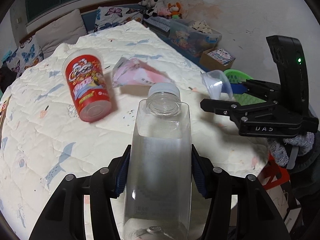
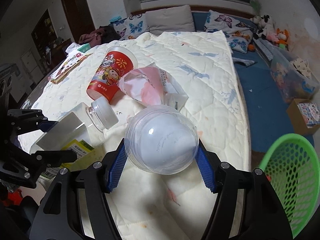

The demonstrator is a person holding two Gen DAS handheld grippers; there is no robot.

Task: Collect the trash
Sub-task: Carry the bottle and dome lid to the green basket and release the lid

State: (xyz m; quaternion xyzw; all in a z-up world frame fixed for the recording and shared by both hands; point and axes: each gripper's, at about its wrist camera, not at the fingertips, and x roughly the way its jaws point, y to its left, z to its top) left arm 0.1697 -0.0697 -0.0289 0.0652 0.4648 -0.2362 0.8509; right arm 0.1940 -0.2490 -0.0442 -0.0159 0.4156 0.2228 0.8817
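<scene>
Clear plastic fills both grips: the left gripper (image 1: 160, 172) clamps a bottle (image 1: 160, 160) by its flat sides, and the right gripper (image 2: 162, 160) pinches a domed lid (image 2: 162, 140), both above the quilt (image 2: 200, 60). A red cup (image 1: 88, 88) and a pink wrapper (image 1: 136, 74) lie there uncollected. The green basket (image 2: 290, 172) sits low to the right. Smooth, curved plastic could slip from the pads on tilting, and a careless release could miss the rim.

Clear square-sided bottle (image 1: 160, 160), pale cap on, gripped and tilted above the quilt; clear domed lid (image 2: 162, 140), gripped likewise; red printed cup (image 1: 88, 88) on its side on the quilt, touching a crumpled pink-and-clear wrapper (image 2: 144, 84); green mesh basket (image 2: 290, 180) beside the bed.
</scene>
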